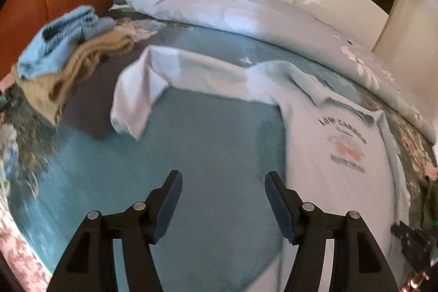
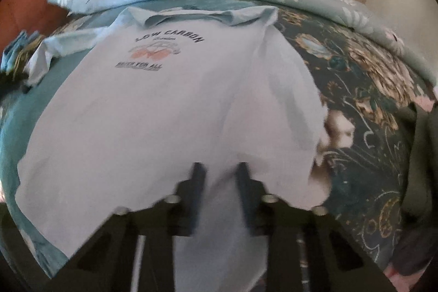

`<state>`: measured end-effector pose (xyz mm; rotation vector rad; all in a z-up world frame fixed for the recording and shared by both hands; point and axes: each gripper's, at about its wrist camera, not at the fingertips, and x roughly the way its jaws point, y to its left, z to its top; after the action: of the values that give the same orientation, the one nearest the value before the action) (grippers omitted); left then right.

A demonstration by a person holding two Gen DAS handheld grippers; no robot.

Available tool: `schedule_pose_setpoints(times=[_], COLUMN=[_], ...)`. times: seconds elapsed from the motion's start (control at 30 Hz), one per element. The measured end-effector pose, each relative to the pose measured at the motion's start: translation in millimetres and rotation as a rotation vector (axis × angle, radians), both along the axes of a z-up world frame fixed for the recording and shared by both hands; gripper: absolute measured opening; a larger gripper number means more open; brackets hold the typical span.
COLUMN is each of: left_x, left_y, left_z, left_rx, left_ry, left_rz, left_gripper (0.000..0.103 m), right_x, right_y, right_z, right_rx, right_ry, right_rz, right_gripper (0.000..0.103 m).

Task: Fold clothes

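The white T-shirt lies unfolded on the bed. The right hand-held gripper pinches its hem; the left hand-held gripper hangs open, empty. Folding barely started.

The left gripper has two black plastic fingers shaped like long wedges. Each finger has a dark blue ridged pad on its inner side. Small round silver pins sit on the black arms behind them. The right gripper looks the same: black arms, blue pads, and shiny round silver pins in a row.
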<state>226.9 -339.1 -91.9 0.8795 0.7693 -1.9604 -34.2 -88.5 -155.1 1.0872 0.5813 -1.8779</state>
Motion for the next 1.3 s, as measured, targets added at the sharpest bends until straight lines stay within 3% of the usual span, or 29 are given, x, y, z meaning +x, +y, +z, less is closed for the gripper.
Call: schedule_pose_setpoints(times=[0.1,0.2,0.5,0.77,0.8,0.9,1.07,1.13,1.2,1.3], left_x=[1,5,15,27,28,30,31,30,30,30], left_y=[8,10,4,-2,-3,-5,-3,-1,0,3], left_z=[-9,-14,-15,-31,-34,-39,-40,-41,-40,-40], left_rx=[0.044,0.058,0.076,0.110,0.118,0.134,0.128,0.127,0.127,0.128], left_ry=[0.013,0.019,0.032,0.006,0.006,0.007,-0.004,-0.006,0.000,0.000], left_rz=[-0.013,-0.002,0.035,0.065,0.069,0.078,0.075,0.071,0.071,0.062], left_gripper=[0.066,0.066,0.066,0.066,0.066,0.066,0.066,0.066,0.066,0.066], right_x=[-12,-26,-105,-182,-191,-206,-150,-121,-94,-65], right_y=[6,11,18,14,15,19,-3,-13,-23,-33], right_z=[5,19,112,143,142,130,102,89,72,50], right_rx=[-0.042,-0.083,-0.126,-0.028,-0.018,-0.053,-0.140,-0.153,-0.133,-0.061], right_ry=[-0.063,-0.077,0.236,0.442,0.437,0.273,0.099,0.017,-0.045,-0.054], right_rz=[-0.020,-0.047,-0.231,-0.427,-0.444,-0.455,-0.213,-0.106,-0.013,0.071], right_gripper=[0.003,0.003,0.002,0.002,0.002,0.002,0.003,0.010,0.044,0.046])
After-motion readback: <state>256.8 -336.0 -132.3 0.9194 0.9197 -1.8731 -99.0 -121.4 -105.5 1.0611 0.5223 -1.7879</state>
